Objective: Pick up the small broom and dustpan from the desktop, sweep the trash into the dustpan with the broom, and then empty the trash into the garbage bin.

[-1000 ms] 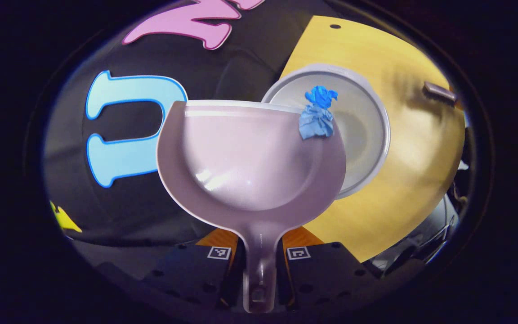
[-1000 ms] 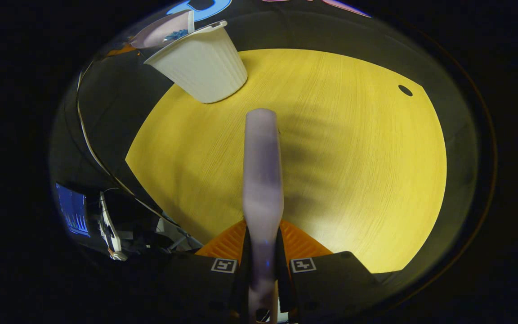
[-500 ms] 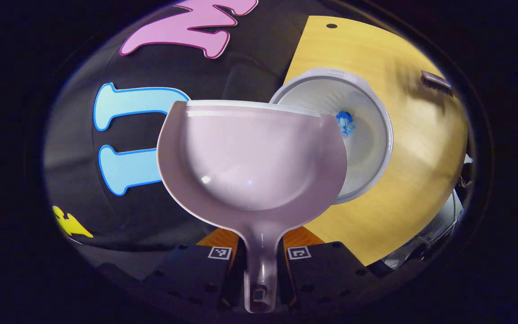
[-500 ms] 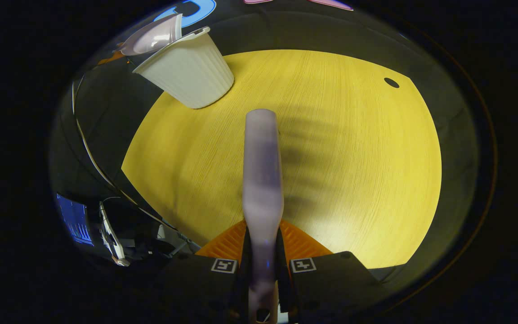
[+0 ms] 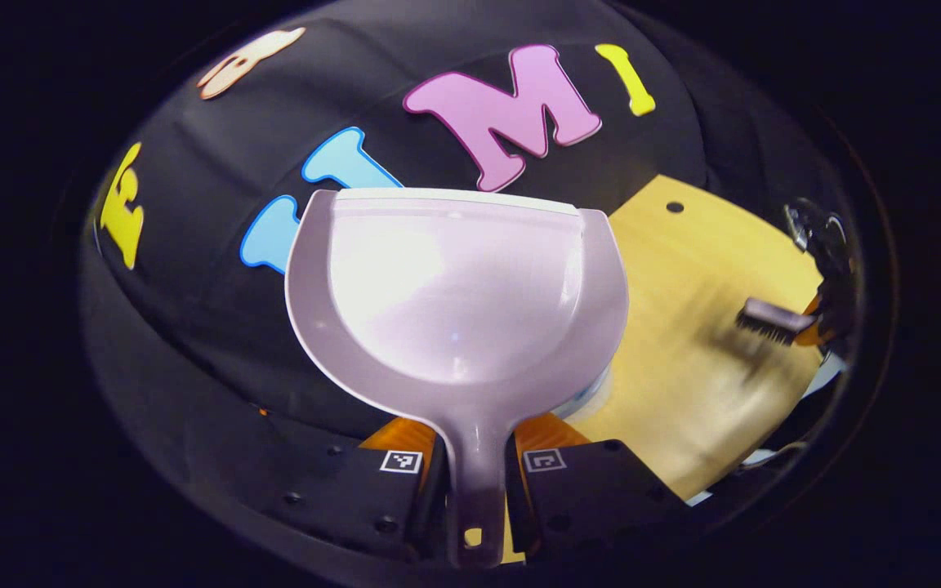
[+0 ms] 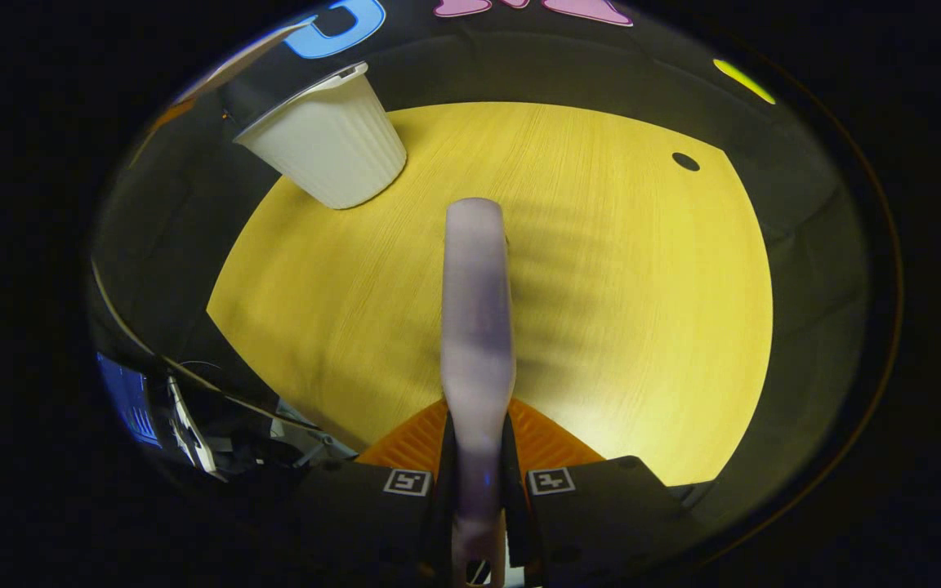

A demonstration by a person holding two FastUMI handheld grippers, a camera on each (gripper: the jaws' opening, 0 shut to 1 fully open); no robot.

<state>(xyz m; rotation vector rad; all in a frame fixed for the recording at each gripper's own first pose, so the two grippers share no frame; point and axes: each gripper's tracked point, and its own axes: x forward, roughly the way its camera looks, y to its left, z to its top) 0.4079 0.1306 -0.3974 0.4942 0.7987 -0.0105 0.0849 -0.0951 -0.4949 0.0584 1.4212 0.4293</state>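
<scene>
Now, at the left, the left gripper (image 5: 474,482) has both fingers pressed on the stem of the pale lilac plastic dustpan (image 5: 454,294); its long axis runs straight away from the fingers, scoop raised toward the booth wall, and no trash is visible in the pan; a pale sliver at its lower right edge may be the bin's rim, I cannot tell; the yellow wooden desktop (image 5: 683,384) lies to its right, with the other tool's dark bristles (image 5: 769,320) far right; in the right gripper view the white ribbed plastic garbage bin (image 6: 325,145) stands at the far left corner, well apart from the right gripper (image 6: 477,490), clamped on the lilac broom handle (image 6: 477,327), which points forward above the desktop; emptying looks done, so the left hand is nearer the bin.
</scene>
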